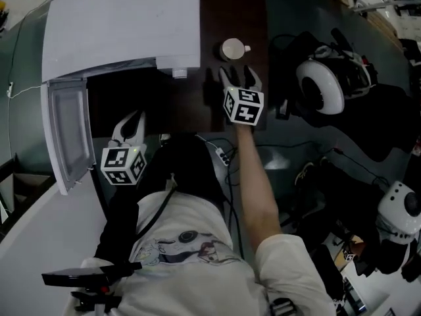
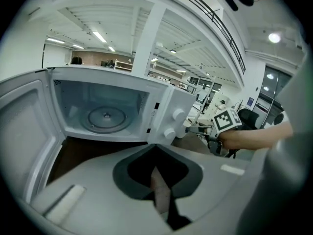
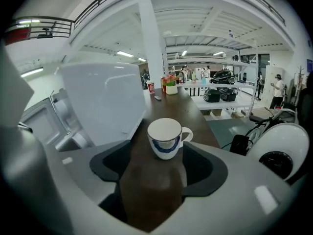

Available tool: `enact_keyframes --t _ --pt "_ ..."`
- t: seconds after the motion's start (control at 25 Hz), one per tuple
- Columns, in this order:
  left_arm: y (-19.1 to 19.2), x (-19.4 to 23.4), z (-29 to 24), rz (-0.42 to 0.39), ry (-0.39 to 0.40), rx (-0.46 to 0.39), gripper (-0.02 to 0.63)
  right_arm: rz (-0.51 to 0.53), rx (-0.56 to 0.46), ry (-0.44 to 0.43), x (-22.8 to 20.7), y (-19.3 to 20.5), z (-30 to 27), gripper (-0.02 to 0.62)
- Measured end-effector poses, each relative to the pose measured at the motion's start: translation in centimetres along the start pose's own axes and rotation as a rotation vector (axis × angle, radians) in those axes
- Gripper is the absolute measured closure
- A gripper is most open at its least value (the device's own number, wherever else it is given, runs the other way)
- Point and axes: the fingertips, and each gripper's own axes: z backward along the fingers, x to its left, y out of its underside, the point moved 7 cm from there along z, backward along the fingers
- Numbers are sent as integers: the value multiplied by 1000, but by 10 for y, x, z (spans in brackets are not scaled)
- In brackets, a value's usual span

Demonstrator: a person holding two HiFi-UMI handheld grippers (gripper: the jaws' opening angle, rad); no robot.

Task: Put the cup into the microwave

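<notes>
Closest to its own camera, the right gripper (image 3: 159, 163) has its jaws spread wide and empty, with only bare table (image 3: 193, 109) showing between them. The cup (image 3: 166, 138) stands upright just ahead of the jaw tips, roughly centred on the gap, and neither pad touches it. Its handle points to the right. In the head view the cup (image 1: 232, 49) sits on the dark tabletop just right of the microwave (image 1: 122, 25), whose door (image 1: 66, 133) hangs open on the far left side.

The step in hand looks like the approach to the grasp. To do it well, the right gripper (image 1: 238, 78) should slide straight forward, low over the table, until the pads flank the cup's body below the rim. The right pad should meet the wall rather than the handle, which could twist the cup as the jaws close. A firm, level squeeze should then keep it upright for the carry round the microwave's front corner to the turntable (image 2: 105, 119).

The left gripper (image 2: 156, 148) is closed on nothing and faces the open cavity. It would do best to keep out of the doorway.
</notes>
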Motion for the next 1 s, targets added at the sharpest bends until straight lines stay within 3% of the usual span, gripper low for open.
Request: enact_keyframes --t 0.36,0.6,0.84,1.0 --pt "12 10 5 30 -51 43 607 -1 47 -2 -26 -7 -61 192" --pt "15 9 9 40 -68 56 607 1 51 -9 -20 -8 -80 181" --pt "19 7 15 40 -85 66 607 20 21 61 -18 -12 -90 184" --pt "26 6 21 40 -92 68 607 46 15 58 -17 -10 -89 189"
